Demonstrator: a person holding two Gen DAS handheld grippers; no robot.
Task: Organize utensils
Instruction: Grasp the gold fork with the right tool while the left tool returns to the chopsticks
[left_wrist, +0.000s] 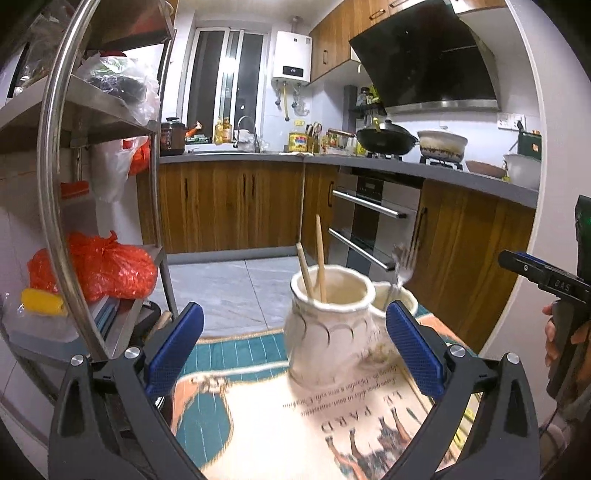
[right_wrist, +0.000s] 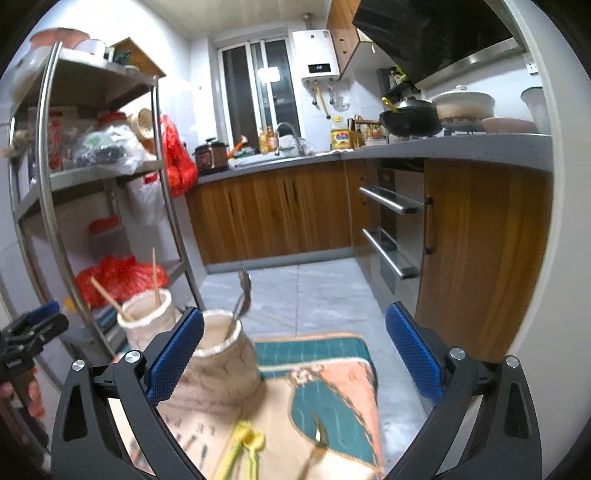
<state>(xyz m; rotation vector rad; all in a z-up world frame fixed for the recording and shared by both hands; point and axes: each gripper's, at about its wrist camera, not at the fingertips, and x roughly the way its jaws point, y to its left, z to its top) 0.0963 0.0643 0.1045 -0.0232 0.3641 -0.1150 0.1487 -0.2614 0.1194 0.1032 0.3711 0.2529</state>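
Two cream ceramic jars stand on a printed tablecloth (left_wrist: 280, 424). The nearer jar (left_wrist: 328, 332) holds two wooden chopsticks (left_wrist: 320, 258). The jar behind it to the right (left_wrist: 400, 295) holds metal forks (left_wrist: 403, 260). My left gripper (left_wrist: 294, 314) is open and empty, its blue pads wide on either side of the chopstick jar without touching it. In the right wrist view the fork jar (right_wrist: 225, 354) sits by the left pad, and the chopstick jar (right_wrist: 147, 317) is further left. My right gripper (right_wrist: 295, 314) is open and empty. Yellow plastic utensils (right_wrist: 247, 441) and a gold utensil (right_wrist: 318, 439) lie on the cloth below it.
A steel shelf rack (left_wrist: 55, 177) with red bags (left_wrist: 103, 266) stands close on the left. Beyond the table's far edge are tiled floor (right_wrist: 314, 295), wooden cabinets (left_wrist: 229, 206), an oven (left_wrist: 373, 221) and a loaded counter. A hand (left_wrist: 554, 332) holds the other gripper at the right.
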